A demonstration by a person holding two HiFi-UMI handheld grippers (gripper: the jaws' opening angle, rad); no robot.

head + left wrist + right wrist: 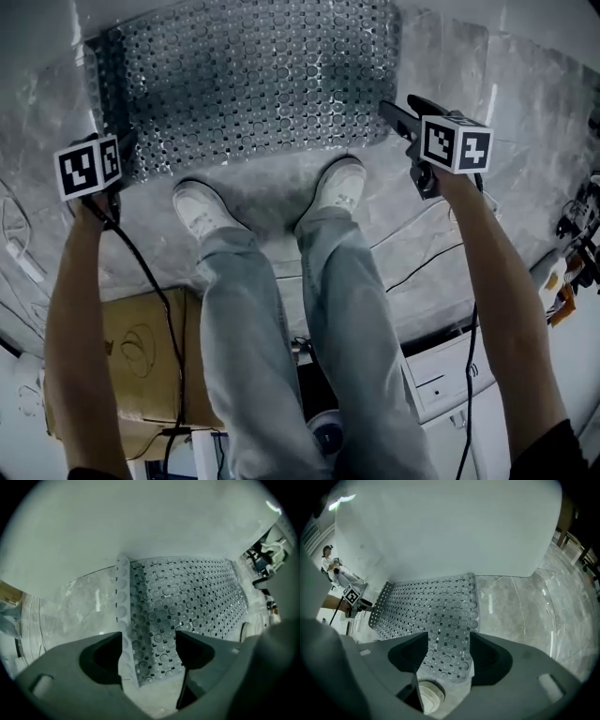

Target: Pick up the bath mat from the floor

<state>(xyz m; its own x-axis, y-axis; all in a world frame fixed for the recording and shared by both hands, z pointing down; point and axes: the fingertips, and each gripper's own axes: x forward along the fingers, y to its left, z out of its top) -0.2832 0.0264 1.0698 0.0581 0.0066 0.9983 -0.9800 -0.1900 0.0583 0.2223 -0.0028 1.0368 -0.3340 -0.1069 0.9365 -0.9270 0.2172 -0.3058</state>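
Note:
A grey bath mat point(244, 84), perforated and studded with round suction cups, lies flat on the marble floor point(506, 103) against a white wall. My left gripper point(120, 150) points down over the mat's near left corner. In the left gripper view the left gripper point(149, 651) is open, with the mat's point(187, 597) pale side edge and corner between the jaws. My right gripper point(398, 117) hangs over the near right corner. In the right gripper view the right gripper point(447, 656) is open, and the mat's point(436, 606) corner lies between the jaws, unpressed.
The person's two white shoes point(202, 206) point(342, 183) stand at the mat's near edge; one toe point(430, 693) shows under the right jaws. Behind the legs sit a cardboard box point(141, 356) and a white drawer unit point(441, 375). Cables point(141, 272) trail from both grippers.

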